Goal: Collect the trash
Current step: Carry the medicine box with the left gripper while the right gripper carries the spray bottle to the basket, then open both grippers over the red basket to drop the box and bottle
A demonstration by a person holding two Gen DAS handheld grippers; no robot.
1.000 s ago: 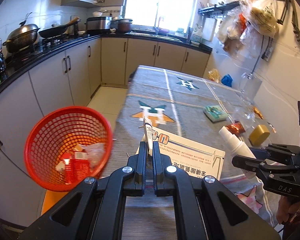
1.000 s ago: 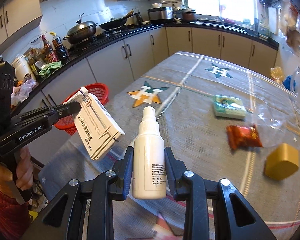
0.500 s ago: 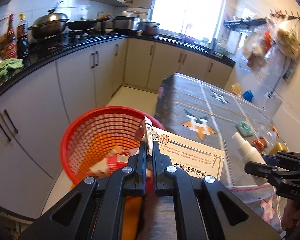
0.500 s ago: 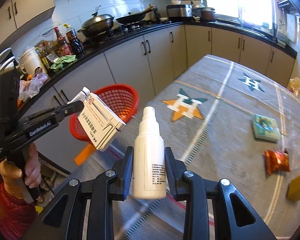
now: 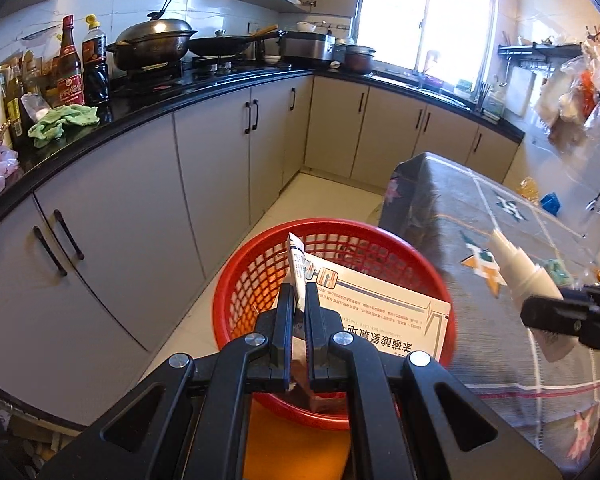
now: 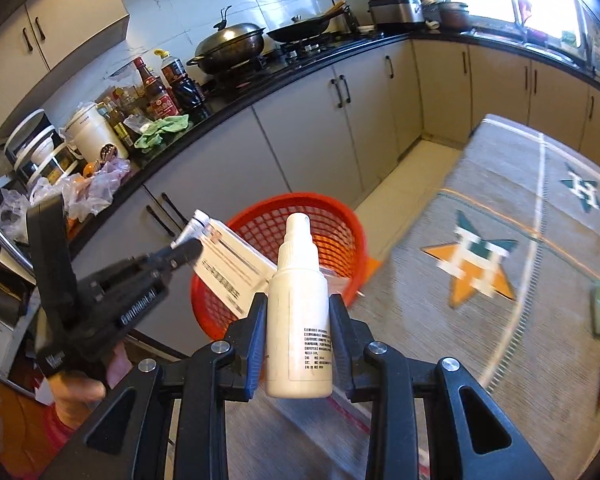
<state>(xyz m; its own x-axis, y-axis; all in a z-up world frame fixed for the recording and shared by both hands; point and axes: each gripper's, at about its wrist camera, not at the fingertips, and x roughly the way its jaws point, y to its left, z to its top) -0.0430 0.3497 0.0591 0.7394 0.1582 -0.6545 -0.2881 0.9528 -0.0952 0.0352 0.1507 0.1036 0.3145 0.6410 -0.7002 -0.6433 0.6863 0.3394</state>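
Trouble could come if I let go too soon: my left gripper [image 5: 296,312] pinches only the thin end flap of the white box [image 5: 384,312], so it may tip and catch the rim. Its jaws are almost shut. The box hangs right over the red basket [image 5: 260,276]. My right gripper [image 6: 298,332] hugs the white spray bottle [image 6: 300,312], near the basket's right side.

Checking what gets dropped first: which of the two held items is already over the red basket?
The white box in the left gripper. The spray bottle in the right gripper is beside the basket.
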